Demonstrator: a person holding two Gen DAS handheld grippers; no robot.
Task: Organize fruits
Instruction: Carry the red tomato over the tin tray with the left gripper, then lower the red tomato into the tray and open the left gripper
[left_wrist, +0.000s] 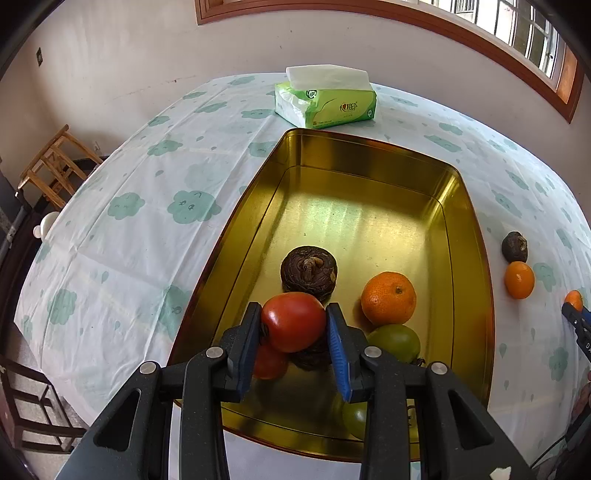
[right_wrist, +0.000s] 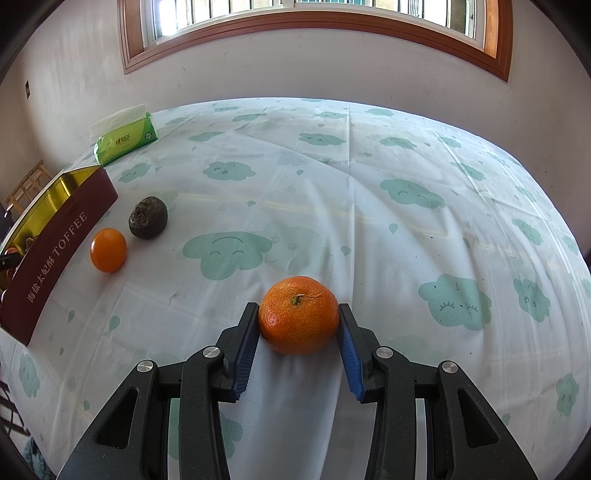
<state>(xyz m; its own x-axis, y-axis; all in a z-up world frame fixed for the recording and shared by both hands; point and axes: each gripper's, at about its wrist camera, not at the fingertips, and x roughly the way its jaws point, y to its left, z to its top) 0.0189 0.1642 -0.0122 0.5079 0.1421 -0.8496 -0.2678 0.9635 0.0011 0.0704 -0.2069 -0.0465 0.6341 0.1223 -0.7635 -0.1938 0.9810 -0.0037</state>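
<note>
Gripping a red tomato (left_wrist: 293, 321), the left gripper (left_wrist: 293, 325) has both blue pads pressed against its sides, above the near end of the gold-lined tin (left_wrist: 469, 236). Below it in the tin: a second red tomato (left_wrist: 269, 363), a green fruit (left_wrist: 397, 341), another green one (left_wrist: 354, 415) partly hidden. Slightly farther: an orange (left_wrist: 388, 297) and a dark brown ridged fruit (left_wrist: 308, 271).

Right gripper (right_wrist: 298, 321) closed on a mandarin (right_wrist: 298, 315) that rests on the cloud-print tablecloth (right_wrist: 369, 221), pads touching both sides. Farther left on the cloth, beside the tin's maroon "TOFFEE" wall: a small orange fruit (right_wrist: 108, 249), then a dark brown fruit (right_wrist: 148, 216) just behind it. Farthest: green tissue pack (right_wrist: 125, 140).
</note>
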